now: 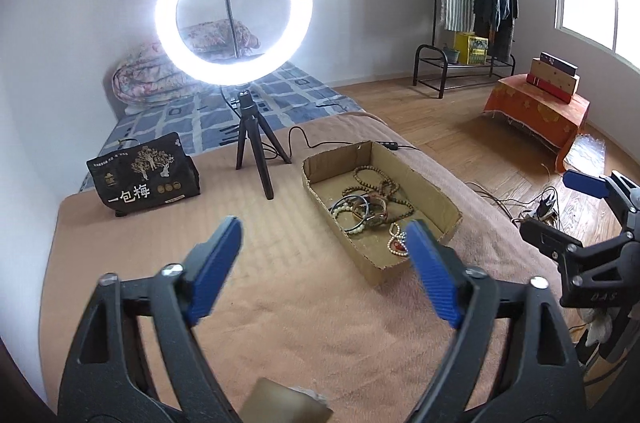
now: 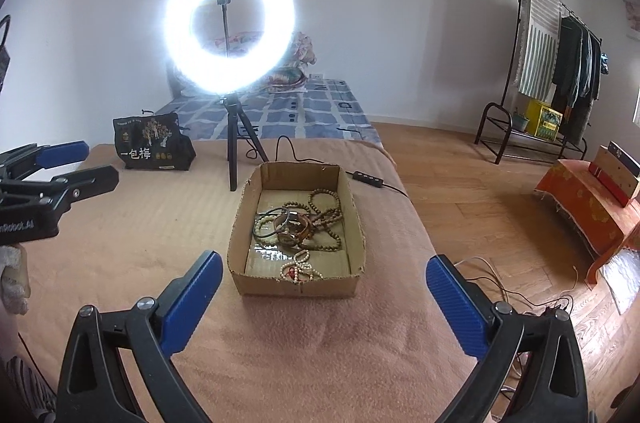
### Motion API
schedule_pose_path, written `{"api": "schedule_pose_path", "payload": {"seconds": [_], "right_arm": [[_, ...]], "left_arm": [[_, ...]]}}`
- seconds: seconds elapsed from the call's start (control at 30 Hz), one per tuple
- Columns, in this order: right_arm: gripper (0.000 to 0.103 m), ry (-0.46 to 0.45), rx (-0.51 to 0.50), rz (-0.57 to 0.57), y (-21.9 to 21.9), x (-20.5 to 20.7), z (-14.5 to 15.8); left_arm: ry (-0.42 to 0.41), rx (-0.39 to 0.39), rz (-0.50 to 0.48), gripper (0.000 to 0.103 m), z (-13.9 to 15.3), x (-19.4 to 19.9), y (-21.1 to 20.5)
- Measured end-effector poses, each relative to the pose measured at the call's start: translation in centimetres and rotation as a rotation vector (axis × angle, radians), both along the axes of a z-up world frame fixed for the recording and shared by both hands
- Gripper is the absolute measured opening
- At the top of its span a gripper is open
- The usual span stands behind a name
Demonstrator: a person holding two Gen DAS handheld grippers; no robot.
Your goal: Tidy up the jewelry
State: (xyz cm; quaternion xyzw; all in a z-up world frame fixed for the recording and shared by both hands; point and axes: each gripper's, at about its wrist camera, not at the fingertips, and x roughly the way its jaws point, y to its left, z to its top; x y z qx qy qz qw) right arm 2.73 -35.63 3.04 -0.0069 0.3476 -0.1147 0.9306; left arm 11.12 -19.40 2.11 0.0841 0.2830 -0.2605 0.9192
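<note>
A shallow open cardboard box (image 2: pixel 296 287) sits on the pink-blanketed bench (image 2: pixel 280 343), just in front and to the right of the ring light's tripod (image 2: pixel 234 151). Inside, a long string of brown wooden beads (image 2: pixel 326 213) lies looped at the far end of the box. Near its middle, a dark bangle (image 2: pixel 272 223), a pale bead bracelet (image 2: pixel 265 221) and a brown leather-strapped watch (image 2: pixel 294 227) overlap in a tangle. A cream pearl strand with a red piece (image 2: pixel 298 267) rests against the box's near wall.

A home bedroom; bed (image 1: pixel 256 99) with quilt (image 1: pixel 148 75); clothes rack (image 1: pixel 480 3) by wall.
</note>
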Motion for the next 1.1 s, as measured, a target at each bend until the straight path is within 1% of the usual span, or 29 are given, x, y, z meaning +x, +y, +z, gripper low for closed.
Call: {"api": "schedule_pose_path", "payload": {"seconds": [0.03,0.07,0.2,0.4,0.47,0.63,1.1], "right_arm": [[0.103,-0.001,0.001,-0.003,-0.1,-0.2,0.0],[0.103,-0.003,0.002,-0.007,-0.1,-0.3,0.1],[0.103,-0.006,0.011,-0.015,-0.3,-0.8,0.1],[0.103,-0.005,0.008,-0.032,-0.3,-1.1,-0.2],[0.103,-0.005,-0.002,-0.040,-0.2,-1.2,-0.3],[0.103,-0.002,-0.013,-0.046,0.0,-1.3,-0.5],[0.103,0.001,0.001,-0.047,0.2,-1.2,-0.9]], "left_arm": [[-0.007,-0.005,-0.002,0.096,0.1,-0.4,0.0],[-0.012,-0.008,-0.004,0.098,0.1,-0.7,0.0],[-0.035,-0.009,-0.015,0.098,0.2,-1.7,0.0],[-0.017,-0.031,-0.013,0.099,0.0,-2.0,0.2],[-0.009,-0.035,-0.006,0.101,-0.3,-2.0,0.3],[-0.001,-0.033,0.001,0.102,-0.6,-2.1,0.5],[-0.001,-0.029,0.003,0.102,-0.9,-2.1,0.6]]}}
